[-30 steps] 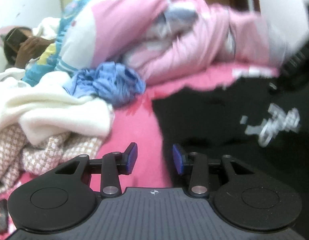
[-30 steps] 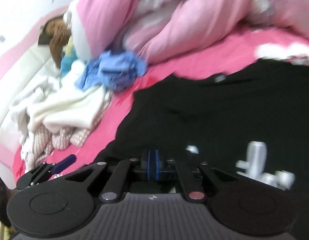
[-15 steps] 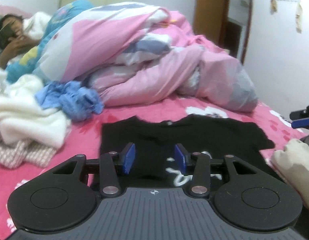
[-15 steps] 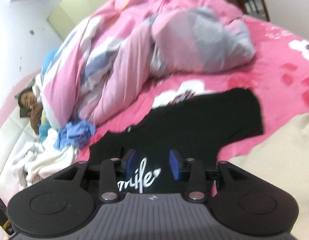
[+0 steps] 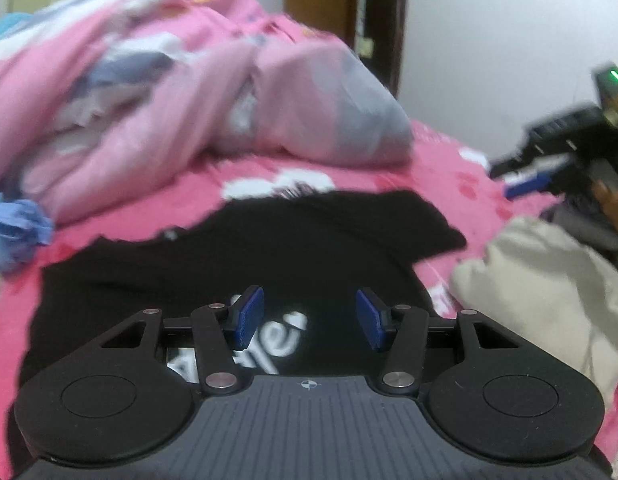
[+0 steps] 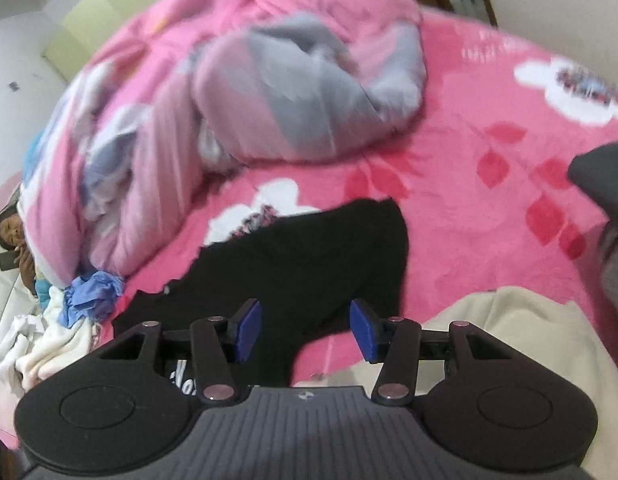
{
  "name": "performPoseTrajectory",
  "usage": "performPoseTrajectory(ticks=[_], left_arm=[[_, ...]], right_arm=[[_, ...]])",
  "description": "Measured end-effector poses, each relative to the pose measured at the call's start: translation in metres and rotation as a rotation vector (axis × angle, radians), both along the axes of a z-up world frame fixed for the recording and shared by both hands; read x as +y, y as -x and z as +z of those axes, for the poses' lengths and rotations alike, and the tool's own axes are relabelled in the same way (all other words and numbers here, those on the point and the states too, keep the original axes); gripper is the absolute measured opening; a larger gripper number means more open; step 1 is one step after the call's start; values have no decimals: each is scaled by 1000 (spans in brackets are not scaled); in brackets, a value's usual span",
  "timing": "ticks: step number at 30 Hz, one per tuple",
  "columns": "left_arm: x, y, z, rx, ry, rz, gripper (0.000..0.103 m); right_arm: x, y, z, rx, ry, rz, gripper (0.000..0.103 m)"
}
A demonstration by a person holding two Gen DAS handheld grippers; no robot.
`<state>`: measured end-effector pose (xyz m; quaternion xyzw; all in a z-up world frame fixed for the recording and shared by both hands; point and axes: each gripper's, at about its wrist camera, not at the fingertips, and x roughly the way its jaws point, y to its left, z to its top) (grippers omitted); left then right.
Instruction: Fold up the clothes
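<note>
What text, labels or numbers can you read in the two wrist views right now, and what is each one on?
White script on the chest of the black T-shirt: partly hidden behind the left gripper, blurred; not readable.
The same print at the edge of the right wrist view: only a fragment shows beside the right gripper; not readable.
Dark mark on the pink bedsheet's white flower: blurred, not readable.
Nothing else bears text.

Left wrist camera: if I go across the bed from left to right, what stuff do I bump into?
Crumpled blue cloth → flat black T-shirt with white lettering → lumpy beige garment, with the other claw, blue-padded, hovering above it at the right edge.
</note>
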<state>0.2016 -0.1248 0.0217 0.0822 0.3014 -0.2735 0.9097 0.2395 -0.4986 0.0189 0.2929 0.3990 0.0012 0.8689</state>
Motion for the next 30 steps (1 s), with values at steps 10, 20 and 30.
performPoseTrajectory(ticks=[10,20,30], left_arm=[[-47,-14,-44,31,-110,-82,47],[-38,-22,-62,134,-69,-87,44],[17,-23,-51,174,41,-31,43]], right_arm=[[-31,-93,-83,370,-36,39,49],[-13,-75,-67,245,16,49,1],[142,-106,14,82,339,419,1]])
